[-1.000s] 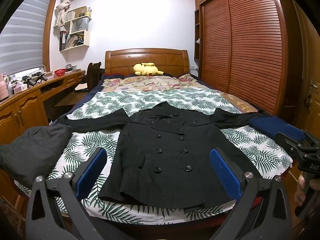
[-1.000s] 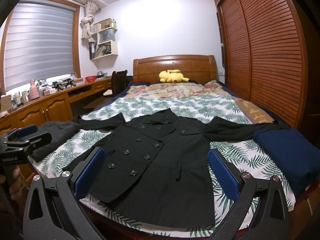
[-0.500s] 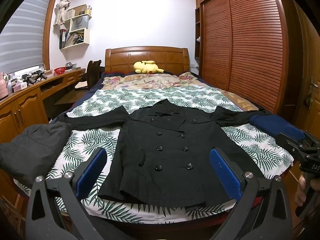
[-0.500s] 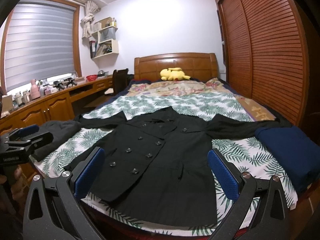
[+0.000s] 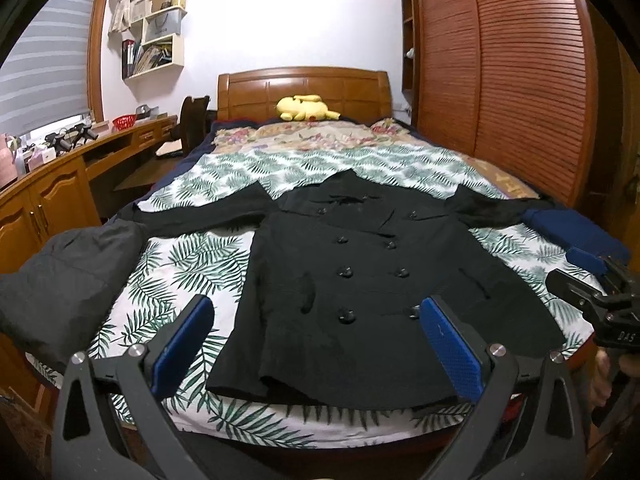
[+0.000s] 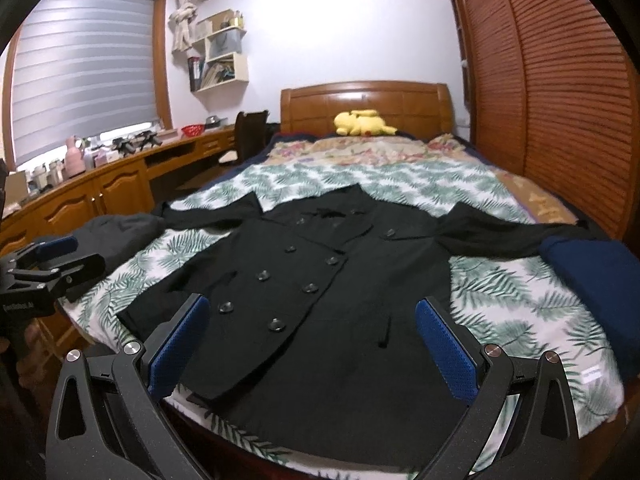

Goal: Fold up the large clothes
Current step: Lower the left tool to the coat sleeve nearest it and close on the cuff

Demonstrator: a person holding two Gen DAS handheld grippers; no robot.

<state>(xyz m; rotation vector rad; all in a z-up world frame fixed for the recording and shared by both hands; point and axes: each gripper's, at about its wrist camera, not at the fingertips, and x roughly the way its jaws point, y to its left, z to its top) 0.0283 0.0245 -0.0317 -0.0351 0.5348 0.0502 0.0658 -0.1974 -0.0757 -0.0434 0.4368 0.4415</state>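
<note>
A black double-breasted coat (image 5: pixel 360 280) (image 6: pixel 328 304) lies flat and face up on the bed, sleeves spread to both sides, hem toward me. My left gripper (image 5: pixel 316 332) hangs open above the hem near the bed's foot, nothing between its blue pads (image 5: pixel 182 344). My right gripper (image 6: pixel 312 336) is open too, over the coat's lower half, its pads (image 6: pixel 444 348) empty. Each gripper shows at the edge of the other's view: the right one (image 5: pixel 592 280) and the left one (image 6: pixel 52 256).
A leaf-print sheet (image 5: pixel 192 264) covers the bed. A grey garment (image 5: pixel 60 280) lies at its left edge, a folded navy one (image 6: pixel 600 280) at its right. A yellow plush toy (image 5: pixel 306 107) rests by the headboard. Wooden desk left, slatted wardrobe doors (image 5: pixel 520 80) right.
Both views have come nearer to the bed and tipped down slightly, so the coat fills more of each frame. The coat has not moved and both grippers stay open.
</note>
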